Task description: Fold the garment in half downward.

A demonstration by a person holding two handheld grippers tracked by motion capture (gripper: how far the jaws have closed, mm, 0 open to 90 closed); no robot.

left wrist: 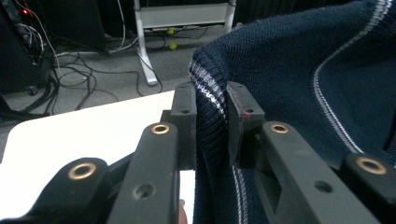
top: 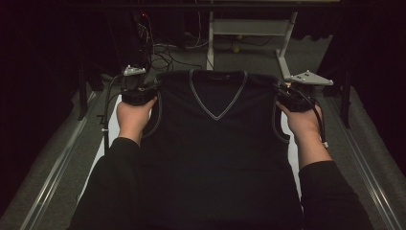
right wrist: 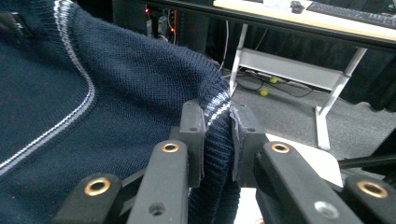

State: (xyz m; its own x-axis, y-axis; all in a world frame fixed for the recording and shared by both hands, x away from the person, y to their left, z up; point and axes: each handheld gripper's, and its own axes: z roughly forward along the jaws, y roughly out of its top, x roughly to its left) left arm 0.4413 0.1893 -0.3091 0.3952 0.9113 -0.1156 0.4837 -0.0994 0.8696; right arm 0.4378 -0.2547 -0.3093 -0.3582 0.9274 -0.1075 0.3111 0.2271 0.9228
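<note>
- Vest (top: 215,143): dark navy knit, sleeveless, V-neck with pale trim; hangs between the two tongs, shoulders up, hem draping toward the person over the white surface (top: 114,127).
- Left tongs (left wrist: 210,126): pinching the striped shoulder edge, knit bunched between the pads.
- Right tongs (right wrist: 218,140): pinching the other shoulder the same way.
- Handling, judged: soft, limp, light; stretches and sags at the middle, not fragile.
- Best hold: ribbed shoulder seams, both sides level; a one-sided grip likely lets it twist.
</note>
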